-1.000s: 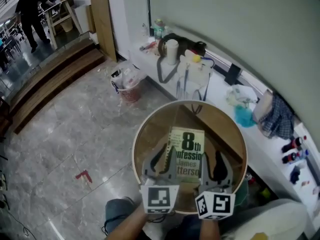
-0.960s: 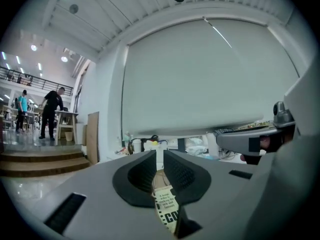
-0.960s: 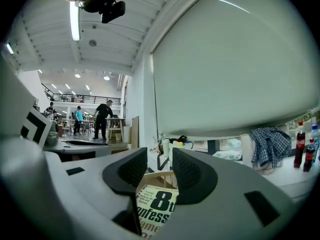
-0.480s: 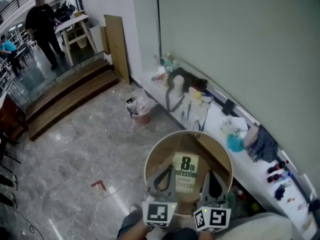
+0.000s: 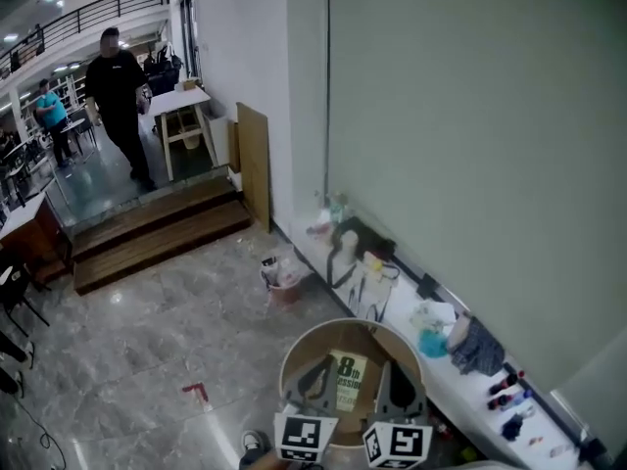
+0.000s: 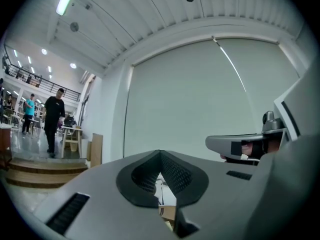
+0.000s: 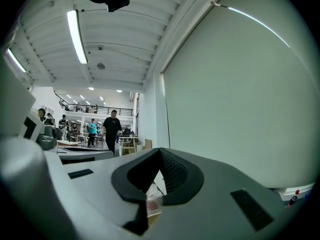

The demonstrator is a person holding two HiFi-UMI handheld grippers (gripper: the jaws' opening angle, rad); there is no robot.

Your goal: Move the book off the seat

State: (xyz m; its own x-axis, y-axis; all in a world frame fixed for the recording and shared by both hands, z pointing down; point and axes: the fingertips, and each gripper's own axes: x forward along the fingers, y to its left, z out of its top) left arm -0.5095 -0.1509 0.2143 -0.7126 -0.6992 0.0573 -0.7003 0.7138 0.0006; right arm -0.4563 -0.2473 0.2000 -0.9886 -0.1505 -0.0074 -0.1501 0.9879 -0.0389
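Observation:
A green and white book lies flat on the round wooden seat, far below me in the head view. My left gripper and right gripper hang high above the seat, side by side, over the book's near end. Both are shut with nothing between the pads. In the left gripper view my left gripper points level at the pale wall, with the right one beside it. My right gripper also points level, jaws pressed together.
A white ledge with bags, bottles and cloths runs along the wall behind the seat. A waste basket stands on the marble floor, with wooden steps beyond. A person in black walks at the far left.
The view and both grippers have risen well above the seat, which now looks smaller. The book stayed on the seat. The right gripper's jaws have closed.

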